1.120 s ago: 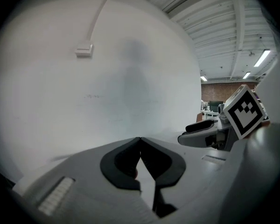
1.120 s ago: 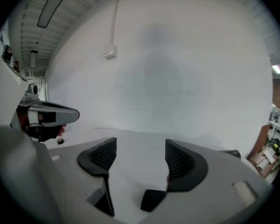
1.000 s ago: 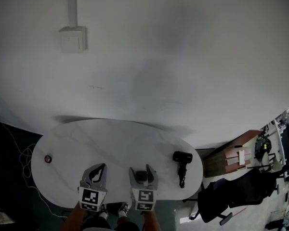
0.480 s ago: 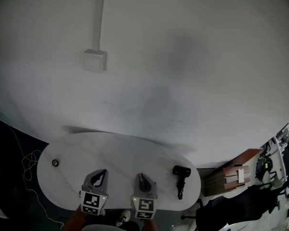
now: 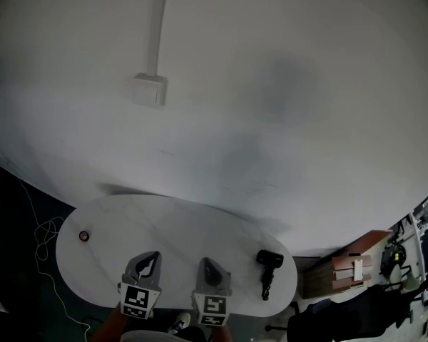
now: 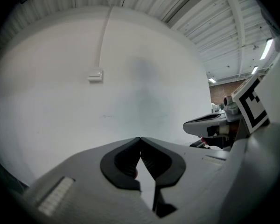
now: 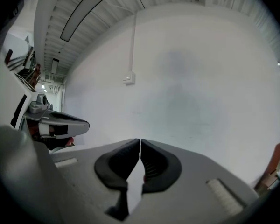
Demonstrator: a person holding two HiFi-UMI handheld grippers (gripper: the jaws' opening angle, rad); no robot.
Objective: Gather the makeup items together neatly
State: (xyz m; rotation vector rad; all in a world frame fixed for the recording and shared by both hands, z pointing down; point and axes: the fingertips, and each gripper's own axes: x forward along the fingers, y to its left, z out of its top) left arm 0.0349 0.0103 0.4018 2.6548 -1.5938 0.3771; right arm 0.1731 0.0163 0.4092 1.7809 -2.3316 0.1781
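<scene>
- The right gripper (image 5: 207,261) has just been closing. Its jaws were spread wide a second ago and now meet tip to tip with nothing between them.
- The dark thing that stood between those jaws a second ago is no longer in sight.
- The left gripper (image 5: 154,255) is closed as before, tips touching and gripping nothing. It sits just beside the right one at the near edge of the white oval table (image 5: 178,216).
- The small round item (image 5: 83,236) lies near the table's left end and the black item (image 5: 268,266) near its right end. They are well apart, each where it was, with the grippers between them.
- The white box (image 5: 149,89) on the wall now sits lower and further right in the head view.
</scene>
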